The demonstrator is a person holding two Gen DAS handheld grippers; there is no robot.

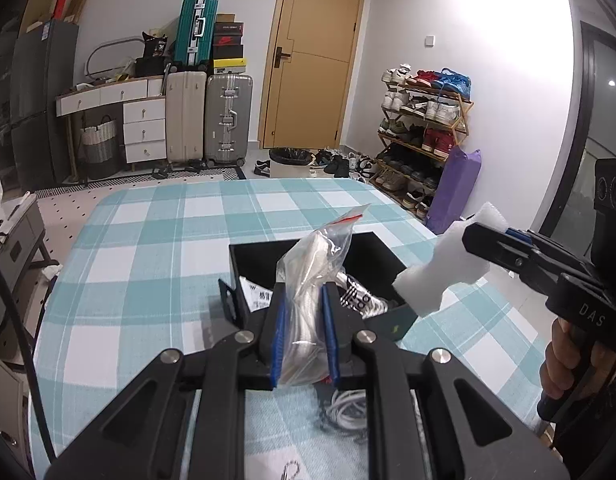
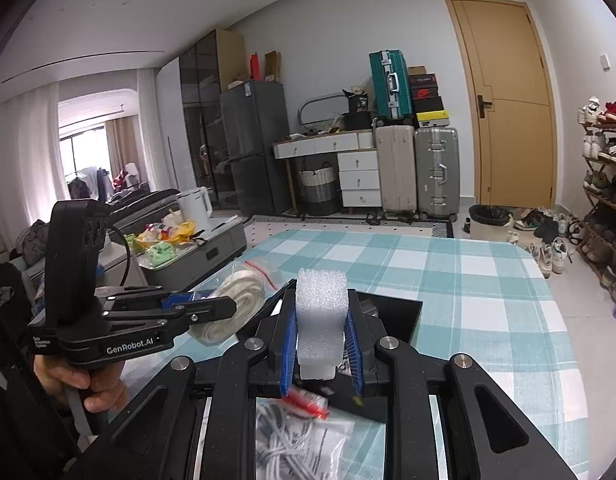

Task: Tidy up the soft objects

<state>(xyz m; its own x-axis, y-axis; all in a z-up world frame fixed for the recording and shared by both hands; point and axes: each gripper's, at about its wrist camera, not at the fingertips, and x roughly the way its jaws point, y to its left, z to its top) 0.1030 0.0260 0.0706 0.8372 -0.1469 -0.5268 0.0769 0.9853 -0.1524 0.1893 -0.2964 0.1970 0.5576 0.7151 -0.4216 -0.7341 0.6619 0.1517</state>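
Left tool [image 1: 304, 330]: I am clamping it on a clear zip bag of white cord [image 1: 311, 280], blue pads pressing in on both sides, the bag standing up above the near left part of the black box [image 1: 244, 256].

Right tool [image 2: 321, 340]: I am pinching it around a white foam block [image 2: 319, 312], narrowed at the waist where the pads bite, hovering over the box's near right corner.

Black box: sitting toward the near middle of the checked surface [image 1: 148, 240], already holding printed packets.

Loose items: a bag of white cable [image 2: 292, 440] lying just near of the box, under my tools.

Risks, as I judge them: slick plastic may be slipping from the pads if my grip eases; foam, squeezed hard, may be springing out sideways on release; both tools are converging on one opening and could be knocking together.

Room: far and left stretches of the surface are lying open; its right edge is near the box.
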